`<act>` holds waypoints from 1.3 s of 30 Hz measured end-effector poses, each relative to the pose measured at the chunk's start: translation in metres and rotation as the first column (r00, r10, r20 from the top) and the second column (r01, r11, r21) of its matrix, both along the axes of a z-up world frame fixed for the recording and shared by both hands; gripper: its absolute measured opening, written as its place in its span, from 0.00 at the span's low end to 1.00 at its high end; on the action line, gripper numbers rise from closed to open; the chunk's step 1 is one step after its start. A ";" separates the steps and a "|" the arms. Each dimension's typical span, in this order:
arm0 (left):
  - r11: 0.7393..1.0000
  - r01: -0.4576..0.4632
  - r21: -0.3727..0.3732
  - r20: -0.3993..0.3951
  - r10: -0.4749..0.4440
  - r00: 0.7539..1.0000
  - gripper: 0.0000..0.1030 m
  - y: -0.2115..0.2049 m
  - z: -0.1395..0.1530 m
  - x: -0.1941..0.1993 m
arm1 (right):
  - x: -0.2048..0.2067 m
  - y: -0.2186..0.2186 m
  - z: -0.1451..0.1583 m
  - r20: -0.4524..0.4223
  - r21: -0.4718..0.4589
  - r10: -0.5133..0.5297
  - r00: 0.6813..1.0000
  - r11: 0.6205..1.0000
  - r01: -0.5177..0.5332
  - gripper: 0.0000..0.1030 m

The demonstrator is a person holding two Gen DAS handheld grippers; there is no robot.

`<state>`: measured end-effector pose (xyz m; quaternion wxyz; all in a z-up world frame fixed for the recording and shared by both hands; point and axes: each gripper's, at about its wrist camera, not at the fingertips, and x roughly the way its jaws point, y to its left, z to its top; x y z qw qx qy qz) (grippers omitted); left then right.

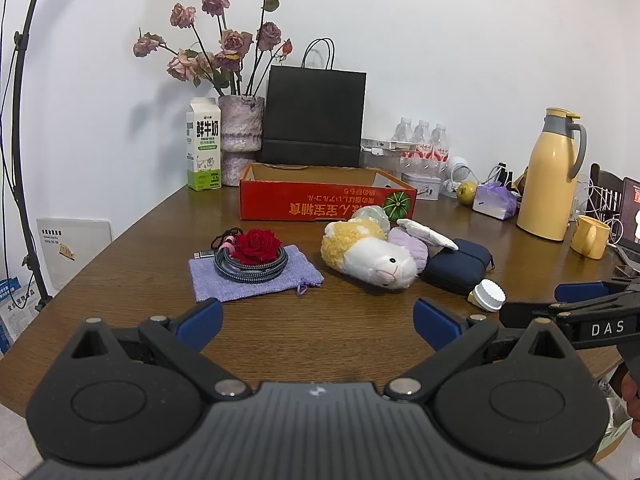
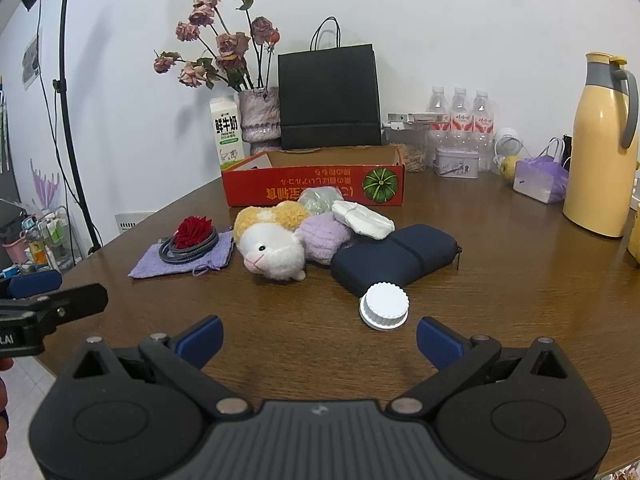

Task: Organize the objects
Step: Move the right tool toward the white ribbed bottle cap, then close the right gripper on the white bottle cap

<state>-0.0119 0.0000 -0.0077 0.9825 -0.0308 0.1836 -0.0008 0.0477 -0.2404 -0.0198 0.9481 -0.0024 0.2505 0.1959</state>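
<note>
Lying sideways, white-and-yellow plush toy (image 2: pixel 276 246), purple body, white wings

You worked at a dark brown wooden table (image 1: pixel 120 264) pushed against a plain white wall (image 1: pixel 460 40). To your left a black light stand (image 2: pixel 70 120) rose from a pale tiled floor (image 2: pixel 24 376), with a thin cable trailing beside it. A white panel (image 1: pixel 72 248) leaned against the wall below the table's edge. Beyond the table's right end a dark wooden chair back (image 1: pixel 606 190) showed. The light was soft and even, and threw faint shadows onto the wall.
</note>
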 end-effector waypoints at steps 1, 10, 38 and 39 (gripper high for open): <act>1.000 0.000 0.000 -0.002 0.000 1.000 1.00 0.000 -0.001 0.001 | 0.001 0.000 -0.001 -0.001 0.001 -0.001 1.000 1.000 0.001 1.00; 1.000 -0.009 -0.001 -0.016 0.009 1.000 1.00 0.003 -0.006 0.010 | 0.012 -0.002 -0.005 0.006 -0.017 -0.017 1.000 1.000 0.017 1.00; 0.998 -0.069 -0.004 -0.075 0.069 0.995 1.00 0.018 -0.022 0.064 | 0.088 -0.010 -0.029 -0.068 -0.095 0.020 0.998 0.995 -0.026 0.60; 0.998 -0.070 -0.003 -0.078 0.069 0.995 1.00 0.017 -0.022 0.065 | 0.089 -0.011 -0.030 -0.072 -0.093 0.027 0.997 0.995 -0.033 0.52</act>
